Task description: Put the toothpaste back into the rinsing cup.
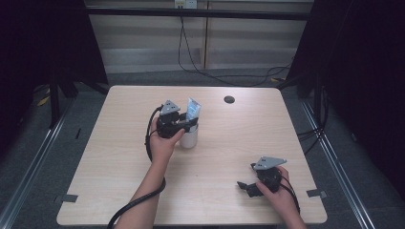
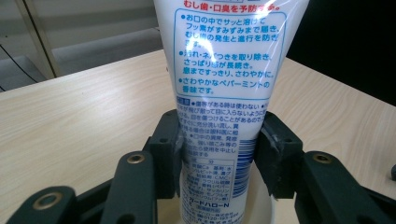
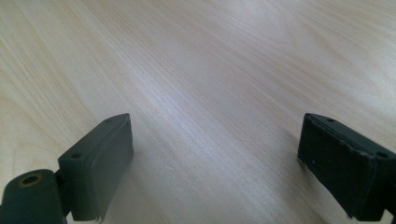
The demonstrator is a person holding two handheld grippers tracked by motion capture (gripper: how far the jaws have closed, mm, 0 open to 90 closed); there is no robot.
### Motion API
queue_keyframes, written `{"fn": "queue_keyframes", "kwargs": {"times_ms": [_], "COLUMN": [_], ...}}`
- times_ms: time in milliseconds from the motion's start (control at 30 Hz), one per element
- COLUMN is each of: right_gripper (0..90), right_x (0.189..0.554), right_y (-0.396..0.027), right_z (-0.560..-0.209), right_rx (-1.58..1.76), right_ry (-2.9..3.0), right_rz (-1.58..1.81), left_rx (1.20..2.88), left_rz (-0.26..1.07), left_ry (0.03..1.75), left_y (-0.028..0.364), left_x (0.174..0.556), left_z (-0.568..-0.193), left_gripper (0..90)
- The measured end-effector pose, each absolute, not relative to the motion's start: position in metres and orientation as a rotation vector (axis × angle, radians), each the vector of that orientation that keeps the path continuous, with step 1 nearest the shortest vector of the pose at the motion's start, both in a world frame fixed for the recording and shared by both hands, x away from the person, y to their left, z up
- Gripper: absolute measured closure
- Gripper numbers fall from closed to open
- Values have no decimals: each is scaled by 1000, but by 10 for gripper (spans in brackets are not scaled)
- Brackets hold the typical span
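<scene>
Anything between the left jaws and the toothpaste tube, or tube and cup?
Nothing visible. The left gripper has the toothpaste tube directly between its pads, touching both sides. The tube's lower end already sits inside the white cup.

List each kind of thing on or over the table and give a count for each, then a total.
Grippers: 2, the left gripper and the right gripper
Toothpaste tubes: 1, the tube standing in the cup
Cups: 1, the white cup
Total: 4
</scene>
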State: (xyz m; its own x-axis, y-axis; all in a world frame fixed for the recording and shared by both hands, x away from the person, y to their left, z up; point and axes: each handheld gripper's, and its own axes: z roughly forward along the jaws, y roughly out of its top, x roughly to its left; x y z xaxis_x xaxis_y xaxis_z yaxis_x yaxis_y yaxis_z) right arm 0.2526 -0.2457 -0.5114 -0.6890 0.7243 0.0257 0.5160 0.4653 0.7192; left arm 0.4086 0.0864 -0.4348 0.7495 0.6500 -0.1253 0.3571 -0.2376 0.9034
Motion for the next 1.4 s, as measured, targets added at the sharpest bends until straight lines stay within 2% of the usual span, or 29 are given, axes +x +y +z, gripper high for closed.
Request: {"fn": "queue_keyframes", "kwargs": {"times_ms": [1400], "right_gripper": [99], "right_x": [253], "right_y": [-246], "right_z": [-511], "right_rx": [1060], "right_ry": [2433], "right_rz": [1049], "left_rx": [1879], "left_rz": [319], "left_ry": [784], "left_y": [88], "left_x": [407], "left_z": [-444], "left_gripper": [487]}}
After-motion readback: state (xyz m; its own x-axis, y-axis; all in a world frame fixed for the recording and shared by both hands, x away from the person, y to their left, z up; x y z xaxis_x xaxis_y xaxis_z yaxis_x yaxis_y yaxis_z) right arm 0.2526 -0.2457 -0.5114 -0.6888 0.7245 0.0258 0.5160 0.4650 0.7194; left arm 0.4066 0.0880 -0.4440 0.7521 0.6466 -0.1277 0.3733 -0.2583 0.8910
